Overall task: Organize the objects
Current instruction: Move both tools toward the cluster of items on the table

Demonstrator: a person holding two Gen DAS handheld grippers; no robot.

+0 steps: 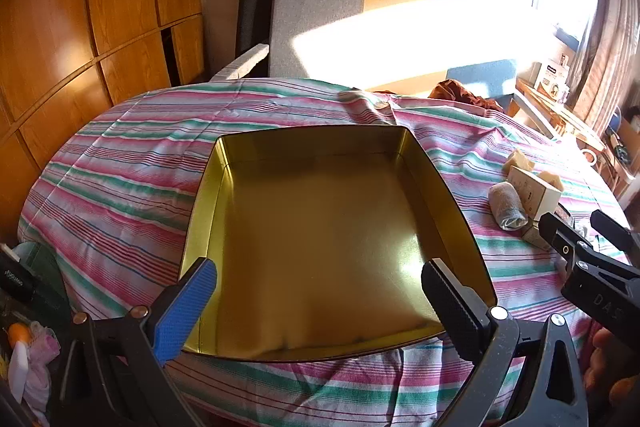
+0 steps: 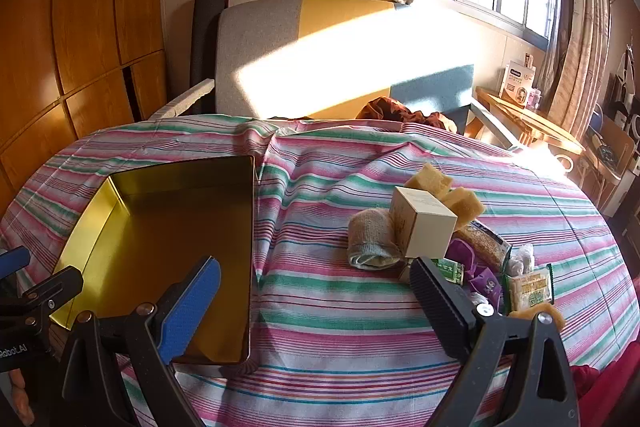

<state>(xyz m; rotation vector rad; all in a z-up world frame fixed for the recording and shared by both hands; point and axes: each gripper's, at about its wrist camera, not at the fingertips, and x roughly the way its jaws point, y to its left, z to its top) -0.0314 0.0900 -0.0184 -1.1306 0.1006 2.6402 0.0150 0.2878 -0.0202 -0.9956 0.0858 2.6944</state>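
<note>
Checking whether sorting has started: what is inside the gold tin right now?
Nothing: the gold tin shows only its bare shiny floor and walls. In the left wrist view the gripper fingers cover its near corners. The cream box sits outside, on the striped cloth.

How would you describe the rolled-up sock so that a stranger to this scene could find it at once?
Start at the gold tin on the striped cloth, then look right to the pile of small things. The rolled-up sock lies at the pile's left edge, against the cream box. It alone is a soft grey knitted roll; its neighbours are boxes, sponges and packets.
</note>
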